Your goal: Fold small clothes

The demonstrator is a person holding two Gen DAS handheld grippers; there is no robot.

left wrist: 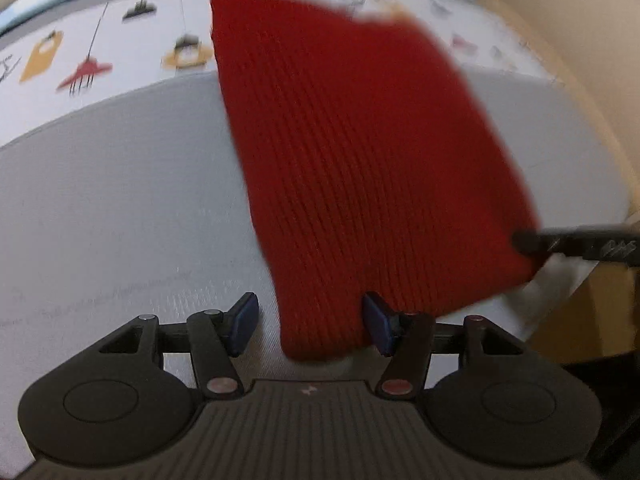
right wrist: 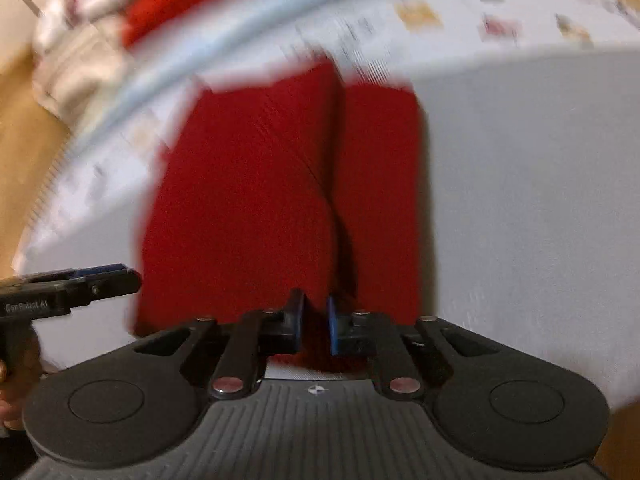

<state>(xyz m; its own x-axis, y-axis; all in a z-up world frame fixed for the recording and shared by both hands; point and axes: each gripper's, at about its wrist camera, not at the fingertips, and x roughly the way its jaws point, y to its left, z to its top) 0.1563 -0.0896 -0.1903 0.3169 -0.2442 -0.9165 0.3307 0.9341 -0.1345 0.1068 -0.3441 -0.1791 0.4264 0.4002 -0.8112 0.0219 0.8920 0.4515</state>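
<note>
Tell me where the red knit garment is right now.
The red knit garment lies centre-right on the grey table, its near corner between the open left gripper, its right-hand edge pinched by the right gripper.

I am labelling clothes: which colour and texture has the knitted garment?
Red knitted garment, plain with fine vertical ribs; left wrist view shows it best.

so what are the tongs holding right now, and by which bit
The right tongs are pinched on the near edge of the red knit garment at a crease. The left tongs are open around its near corner, not gripping.
</note>
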